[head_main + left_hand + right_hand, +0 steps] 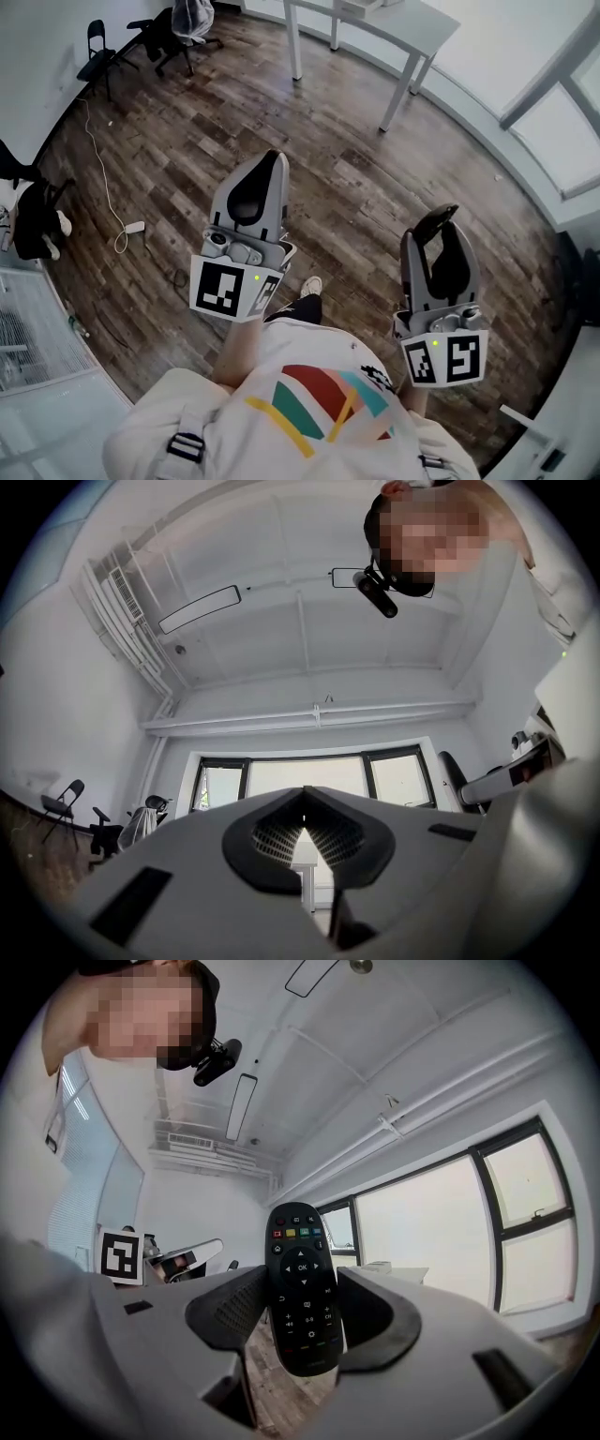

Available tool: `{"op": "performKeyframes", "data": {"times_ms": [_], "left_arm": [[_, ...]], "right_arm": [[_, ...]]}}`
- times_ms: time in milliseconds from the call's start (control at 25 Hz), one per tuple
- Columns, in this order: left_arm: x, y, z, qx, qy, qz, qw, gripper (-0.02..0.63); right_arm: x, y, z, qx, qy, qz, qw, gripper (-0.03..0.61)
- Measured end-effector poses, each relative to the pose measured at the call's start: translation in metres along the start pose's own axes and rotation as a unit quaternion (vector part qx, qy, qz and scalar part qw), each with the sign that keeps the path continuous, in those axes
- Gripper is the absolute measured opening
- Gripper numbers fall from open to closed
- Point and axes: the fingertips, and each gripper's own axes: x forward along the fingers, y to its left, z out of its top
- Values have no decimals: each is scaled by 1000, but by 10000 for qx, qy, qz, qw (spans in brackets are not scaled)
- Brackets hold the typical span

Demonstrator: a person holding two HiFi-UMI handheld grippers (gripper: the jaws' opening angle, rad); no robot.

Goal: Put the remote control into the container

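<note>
So my right gripper (302, 1305) is clamped on the remote (300, 1265), which sticks up between its pads with the buttons facing the gripper's camera, held in the air over the wood floor (356, 187), while my left gripper (302, 819) is squeezed shut on nothing, tips touching.

Matt black plastic remote control (302, 1288), smooth grey plastic right gripper (436, 234), wood-plank floor (356, 187)

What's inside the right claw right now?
A black remote control, button side facing the camera, clamped in the right claw. Its back is hidden, and the pads cover its side edges.
</note>
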Motion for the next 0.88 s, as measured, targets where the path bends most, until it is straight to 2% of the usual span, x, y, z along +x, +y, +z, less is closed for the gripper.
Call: {"op": "performKeyframes", "data": {"times_ms": [280,480,680,880], "left_arm": [[80,52,-27,72,159,-51,9998,6],[113,82,-34,80,157,-41,9998,6],[156,86,-75,-71,484,-57,9988,6],[208,100,-101,71,564,29,9984,6]], "right_arm": [[103,-27,-13,518,168,48,9985,235],[150,-29,-8,472,232,143,9985,235],[186,-61,-21,605,423,84,9972,235],[248,-101,-34,720,412,224,9963,235]]}}
